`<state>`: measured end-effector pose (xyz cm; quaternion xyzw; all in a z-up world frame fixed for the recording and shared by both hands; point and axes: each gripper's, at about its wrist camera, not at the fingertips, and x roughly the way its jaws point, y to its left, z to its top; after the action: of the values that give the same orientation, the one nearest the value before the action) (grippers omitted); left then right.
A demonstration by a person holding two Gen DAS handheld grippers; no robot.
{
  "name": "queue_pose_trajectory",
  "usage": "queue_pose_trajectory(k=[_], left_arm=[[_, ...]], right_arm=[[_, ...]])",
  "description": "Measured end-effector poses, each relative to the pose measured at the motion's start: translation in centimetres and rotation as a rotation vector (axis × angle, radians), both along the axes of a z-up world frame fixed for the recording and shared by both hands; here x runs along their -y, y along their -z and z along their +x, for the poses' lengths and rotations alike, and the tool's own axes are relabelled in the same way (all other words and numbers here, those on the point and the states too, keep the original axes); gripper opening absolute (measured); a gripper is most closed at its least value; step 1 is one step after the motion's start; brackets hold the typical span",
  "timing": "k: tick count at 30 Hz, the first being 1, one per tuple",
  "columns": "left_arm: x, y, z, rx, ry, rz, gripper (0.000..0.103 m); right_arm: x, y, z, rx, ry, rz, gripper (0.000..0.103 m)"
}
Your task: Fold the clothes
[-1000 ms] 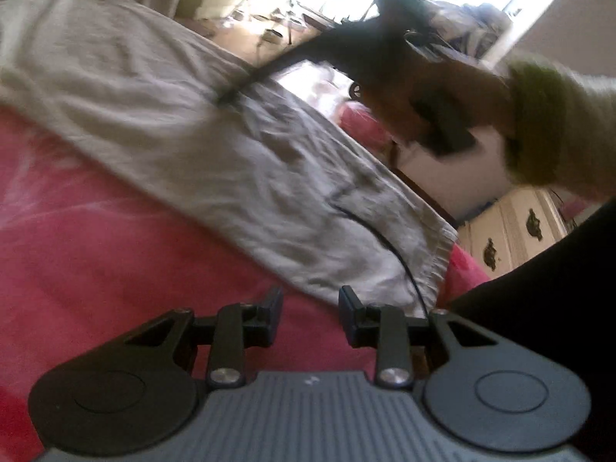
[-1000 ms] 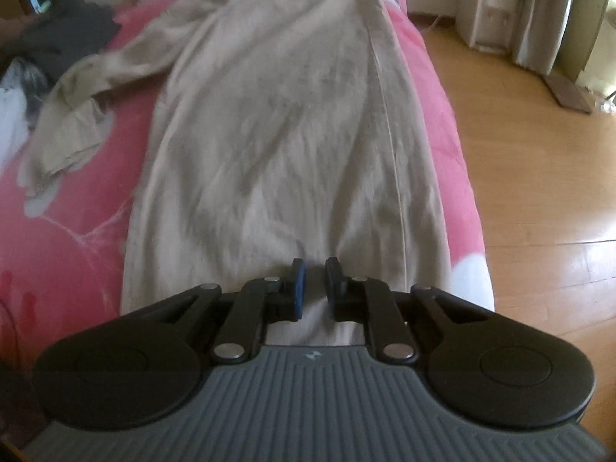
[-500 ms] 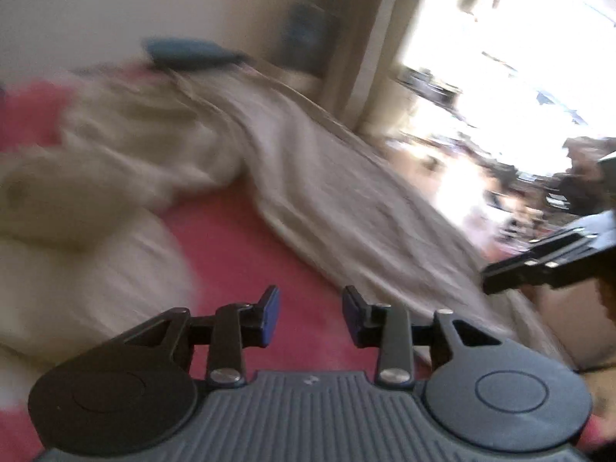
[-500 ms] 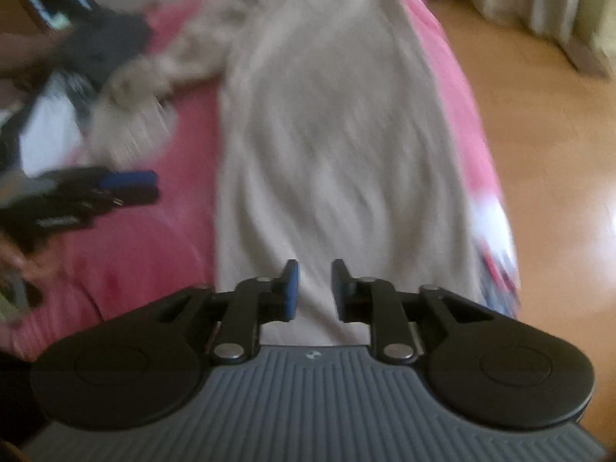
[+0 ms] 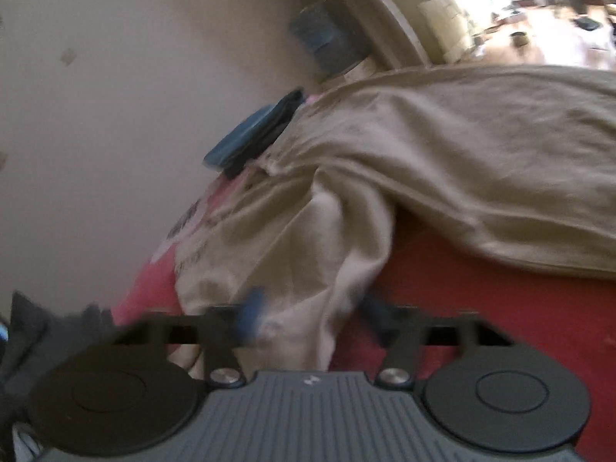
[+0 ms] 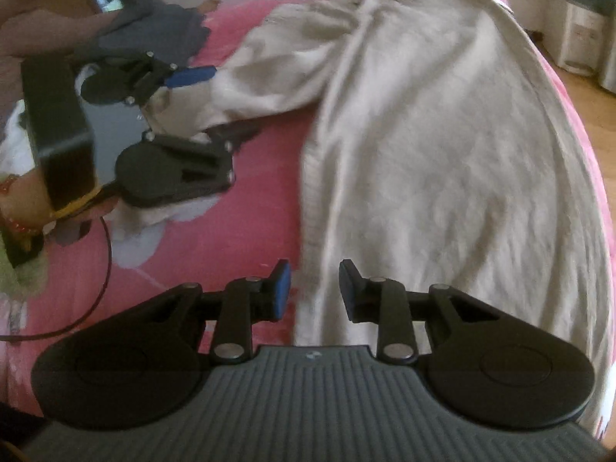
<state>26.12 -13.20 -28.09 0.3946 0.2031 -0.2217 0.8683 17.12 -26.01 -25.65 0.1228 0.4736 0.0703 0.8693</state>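
The left gripper [image 5: 308, 315] fingers are closing around the beige garment's [image 6: 442, 134] sleeve [image 5: 300, 254]; the right gripper [image 6: 313, 288] fingers are opening, narrowly parted above its hem.

bare pink bedspread [image 6: 265, 200] lies free between bunched sleeve [image 6: 246, 88] and garment body [image 6: 442, 177]

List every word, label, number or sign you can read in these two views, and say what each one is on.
None can be read.
Small pale mark on the right gripper housing: a logo shape, no letters.
The same mark on the left gripper housing: blurred.
Dark print on the pink bed cover near the beige garment: may be lettering, too blurred to read.
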Motion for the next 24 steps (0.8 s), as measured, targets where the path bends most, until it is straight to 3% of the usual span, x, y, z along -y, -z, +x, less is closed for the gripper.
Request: queue_pose_trajectory(k=[1,2,7,12,20,24], left_arm=[[-0.6,-0.1,0.6,-0.01,-0.035,-0.027,0.008],[-1.1,-0.2,1.2,-0.02,-0.071,-0.053,0.005],[-4.2,-2.4,3.6,0.059,-0.233,-0.148,0.004],[-5.6,-3.3,5.6,0.08,-0.311,-0.175,0.004],[-6.4,-4.3,6.1,0.108,-0.387,-0.244,0.004],[-7.0,-5.0,6.0,0.123,-0.412,-0.283,0.005]], right_arm=[[0.4,0.2,-0.2,-0.007,0.016,-0.001,0.027],[0.8,0.5,-0.3,-0.014,0.031,-0.002,0.027],[1.9,1.4,0.0,-0.022,0.033,0.0,0.026],[1.9,1.0,0.6,-0.023,-0.006,-0.039,0.026],[-1.9,-2.1,5.7,0.169,-0.187,-0.19,0.026],[-4.6,-0.9,6.6,0.214,-0.285,-0.327,0.026]])
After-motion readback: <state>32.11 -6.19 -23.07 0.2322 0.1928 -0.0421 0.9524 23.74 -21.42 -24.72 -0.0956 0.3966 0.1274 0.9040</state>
